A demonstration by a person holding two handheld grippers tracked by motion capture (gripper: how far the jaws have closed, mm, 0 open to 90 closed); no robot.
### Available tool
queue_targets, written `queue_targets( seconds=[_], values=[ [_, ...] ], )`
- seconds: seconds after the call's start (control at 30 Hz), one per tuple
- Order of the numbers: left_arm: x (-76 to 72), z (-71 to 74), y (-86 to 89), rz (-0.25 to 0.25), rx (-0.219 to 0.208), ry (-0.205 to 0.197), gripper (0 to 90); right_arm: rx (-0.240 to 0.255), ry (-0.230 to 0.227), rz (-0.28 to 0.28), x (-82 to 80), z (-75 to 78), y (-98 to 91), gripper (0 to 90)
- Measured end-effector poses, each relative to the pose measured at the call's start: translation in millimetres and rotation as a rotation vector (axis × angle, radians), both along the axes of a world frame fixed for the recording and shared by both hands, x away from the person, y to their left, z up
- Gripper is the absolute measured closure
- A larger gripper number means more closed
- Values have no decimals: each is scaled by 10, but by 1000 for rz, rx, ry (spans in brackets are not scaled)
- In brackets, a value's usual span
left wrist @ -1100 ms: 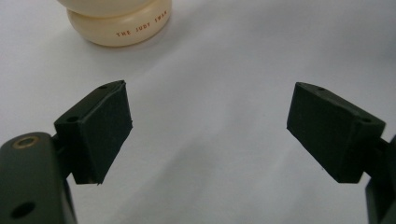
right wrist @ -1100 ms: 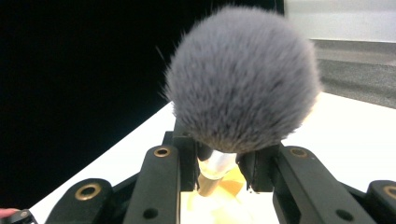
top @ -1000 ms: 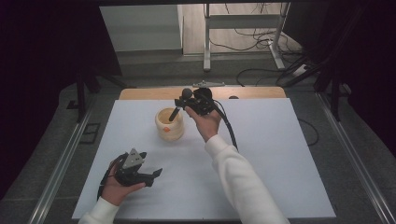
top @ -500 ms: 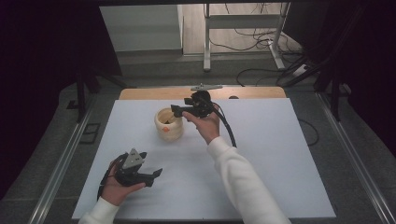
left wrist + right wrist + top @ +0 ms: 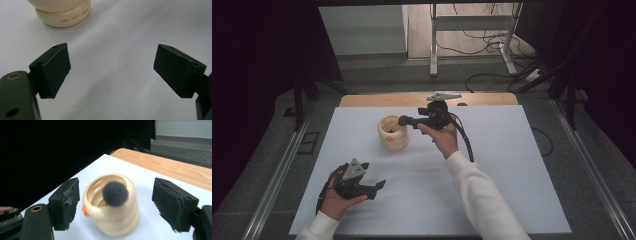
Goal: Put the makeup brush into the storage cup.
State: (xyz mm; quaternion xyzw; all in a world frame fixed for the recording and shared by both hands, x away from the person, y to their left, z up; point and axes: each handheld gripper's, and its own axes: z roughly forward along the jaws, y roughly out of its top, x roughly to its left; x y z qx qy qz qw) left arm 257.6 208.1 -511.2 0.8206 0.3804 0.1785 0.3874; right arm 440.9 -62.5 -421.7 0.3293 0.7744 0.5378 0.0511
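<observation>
A cream, round-bodied cup [image 5: 393, 142] stands on the white table top, left of centre; in the left gripper view its base [image 5: 62, 15] shows at the top. A brush with a dark fluffy head [image 5: 115, 194] stands in the cup [image 5: 112, 220]. My right gripper [image 5: 404, 120] hovers level just right of the cup's rim. Its jaws have just been opening, and in the right gripper view the right gripper [image 5: 120, 203] is wide open, the cup and brush ahead of the pads and untouched. My left gripper [image 5: 373, 175] rests at the front left, and the left gripper [image 5: 111, 67] is open over bare table.
The white sheet [image 5: 512, 165] covers the table, with a wooden strip [image 5: 482, 99] along its far edge. Metal rails [image 5: 277, 180] run down both sides. Cables and a stand [image 5: 472, 30] lie on the floor beyond the table.
My right gripper, earlier shut over the cup with the brush, has opened and drawn back to the right. The brush now stands in the cup. The left gripper has not moved.
</observation>
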Motion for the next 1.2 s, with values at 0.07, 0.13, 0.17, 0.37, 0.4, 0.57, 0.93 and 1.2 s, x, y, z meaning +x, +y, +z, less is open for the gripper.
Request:
queue_targets(
  seconds=[0.07, 0.13, 0.17, 0.37, 0.4, 0.57, 0.93, 1.2],
  values=[
    [9, -1, 7, 3, 1, 0, 143, -11, -8, -4, -26, -4, -67, 230],
    [16, 11, 12, 9, -1, -4, 144, -16, -11, -5, -41, -5, -120, 231],
    [22, 18, 15, 13, -2, -9, 144, -20, -14, -6, -57, -5, -167, 234],
    [20, -1, 19, 26, -5, -6, 145, -16, -18, -7, -129, -48, -407, 232],
    [15, -10, 13, 26, -7, -4, 145, -14, -18, -8, -142, -52, -441, 231],
    [-16, -13, 5, 27, -3, -1, 144, -13, -19, -12, -238, -64, -609, 227],
    [-63, 6, 41, 42, -4, -17, 144, -103, -32, -42, -622, -142, -1029, 199],
    [-52, -6, 47, 52, -3, -12, 144, -122, -35, -78, -922, -332, -1547, 200]
  ],
)
